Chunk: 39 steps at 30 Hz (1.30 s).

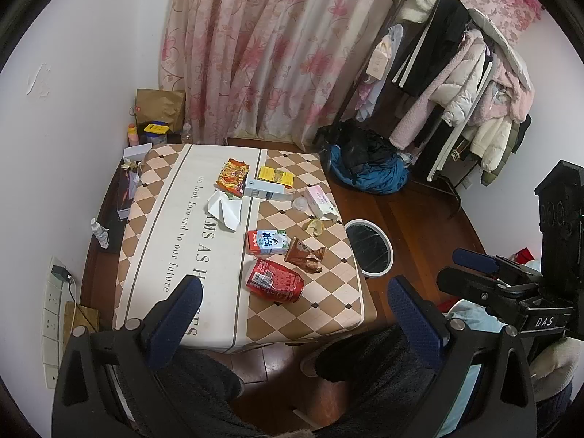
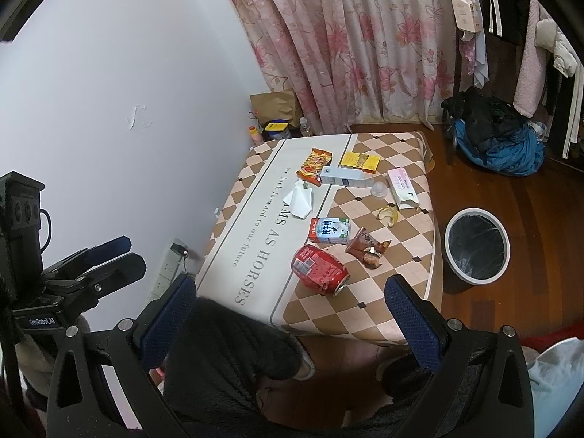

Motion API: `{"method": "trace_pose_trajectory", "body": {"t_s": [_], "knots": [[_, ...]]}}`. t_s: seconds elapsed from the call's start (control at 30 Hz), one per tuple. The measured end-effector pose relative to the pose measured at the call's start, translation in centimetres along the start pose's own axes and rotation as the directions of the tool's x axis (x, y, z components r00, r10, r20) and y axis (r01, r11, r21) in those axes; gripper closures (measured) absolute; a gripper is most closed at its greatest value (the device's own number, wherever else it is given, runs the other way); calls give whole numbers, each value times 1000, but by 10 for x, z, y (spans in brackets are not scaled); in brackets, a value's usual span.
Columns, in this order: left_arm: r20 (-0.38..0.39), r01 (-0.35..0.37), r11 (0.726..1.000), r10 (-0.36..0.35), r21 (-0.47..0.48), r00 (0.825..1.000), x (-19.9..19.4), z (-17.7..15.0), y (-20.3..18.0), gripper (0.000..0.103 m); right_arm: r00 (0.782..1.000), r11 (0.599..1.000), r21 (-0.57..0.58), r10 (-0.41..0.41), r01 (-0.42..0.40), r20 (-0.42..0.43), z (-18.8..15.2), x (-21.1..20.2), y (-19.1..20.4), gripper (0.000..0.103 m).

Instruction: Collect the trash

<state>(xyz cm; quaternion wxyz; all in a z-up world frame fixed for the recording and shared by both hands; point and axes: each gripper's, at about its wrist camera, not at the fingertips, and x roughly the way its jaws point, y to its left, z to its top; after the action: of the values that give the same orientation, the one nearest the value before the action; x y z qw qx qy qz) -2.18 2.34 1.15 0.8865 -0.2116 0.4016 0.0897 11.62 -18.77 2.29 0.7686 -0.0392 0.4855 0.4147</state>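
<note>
Above the near edge of the checkered-cloth table (image 1: 160,200), the left hand-held gripper (image 1: 292,310) hangs released; the crushed red soda can (image 1: 274,280) lies nearest, so I would take it across its body.

In the right wrist view, the right hand-held gripper (image 2: 292,310) is spread too, and the white-rimmed round trash bin (image 2: 476,246) stands on the floor just beside the table.

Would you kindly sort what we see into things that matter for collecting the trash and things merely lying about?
For the job: red can, milk carton, brown wrapper, peel, crumpled paper, snack bag, bin.

Lying about: curtain, clothes rack, blue bag, paper bag, power strip.
</note>
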Motion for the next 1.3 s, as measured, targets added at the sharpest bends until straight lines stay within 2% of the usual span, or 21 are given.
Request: {"method": "trace_pose_trajectory", "body": {"t_s": [0.37,0.43,0.53,0.63,0.7,0.8,0.87,0.97,1.13,1.2,1.3], "knots": [[-5,-18,1000,18,-7,1000,3,-3,7,0,1000,1000,4,0,0,3,0,0,1,0],[-9,-71,997,71,-14,997,11,-4,7,0,1000,1000,29,-6,6,12,1,2,-1,0],[-27,-173,984,172,-35,985,37,-6,14,0,1000,997,80,-24,22,20,1,8,-10,0],[-94,-239,967,230,-94,969,85,-12,24,0,996,987,137,-87,85,9,-1,27,-31,0],[-164,-234,960,209,-151,964,118,-18,33,0,990,973,183,-140,140,-14,-4,52,-53,0],[-280,-240,943,172,-231,944,172,-33,44,0,981,949,249,-181,191,-63,-11,90,-91,3],[-350,-251,927,146,-278,925,207,-44,51,0,978,931,305,-175,202,-113,-17,119,-117,19],[-430,-237,891,53,-386,901,256,-60,61,2,967,902,367,-166,229,-194,-30,167,-152,22],[-449,-199,812,-86,-549,889,308,-75,68,7,955,870,426,-144,247,-258,-48,223,-185,22],[-439,-185,782,-123,-595,890,323,-76,68,18,951,863,438,-138,252,-275,-52,238,-194,22],[-401,-154,728,-178,-668,899,340,-77,68,27,946,855,445,-143,265,-290,-52,253,-202,22]]}}
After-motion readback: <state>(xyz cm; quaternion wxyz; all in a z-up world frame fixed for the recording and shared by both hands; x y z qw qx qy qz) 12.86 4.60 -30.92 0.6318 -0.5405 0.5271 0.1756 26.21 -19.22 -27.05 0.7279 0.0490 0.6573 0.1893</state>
